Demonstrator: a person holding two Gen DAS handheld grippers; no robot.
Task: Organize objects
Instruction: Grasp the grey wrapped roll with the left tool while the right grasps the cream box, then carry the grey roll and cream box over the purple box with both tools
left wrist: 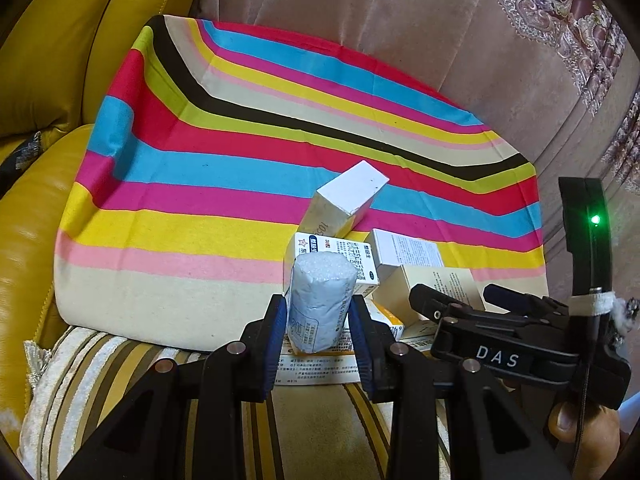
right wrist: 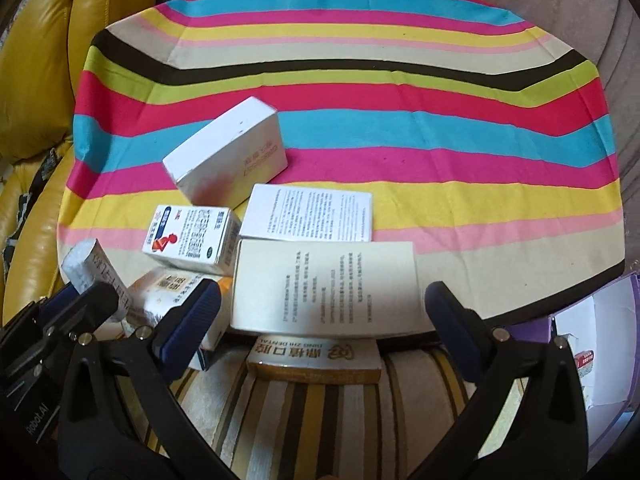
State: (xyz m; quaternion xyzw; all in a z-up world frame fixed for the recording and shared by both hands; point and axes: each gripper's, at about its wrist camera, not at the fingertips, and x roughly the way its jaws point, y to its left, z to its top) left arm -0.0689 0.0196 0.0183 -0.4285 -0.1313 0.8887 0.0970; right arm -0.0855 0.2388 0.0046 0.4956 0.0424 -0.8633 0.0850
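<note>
My left gripper (left wrist: 318, 330) is shut on a pale blue-white wrapped roll (left wrist: 320, 304), held upright at the near edge of the pile. In the right wrist view the same roll (right wrist: 90, 268) shows at the lower left. My right gripper (right wrist: 320, 320) is open wide above a beige printed box (right wrist: 324, 284), with one finger at each side and neither pad pressing on it. Around it lie a tilted white box (right wrist: 228, 152), a blue-and-white medicine box (right wrist: 192, 240), a white box with fine print (right wrist: 308, 212), an orange-white box (right wrist: 168, 292) and a gold dental box (right wrist: 316, 356).
The boxes sit on a striped cloth (right wrist: 400, 136) spread over a cushion. A yellow leather sofa (left wrist: 40, 80) rises at the left and a pinkish fabric backrest (left wrist: 400, 20) behind. A purple open box (right wrist: 592, 340) stands at the right. A striped cushion (right wrist: 320, 412) lies nearest.
</note>
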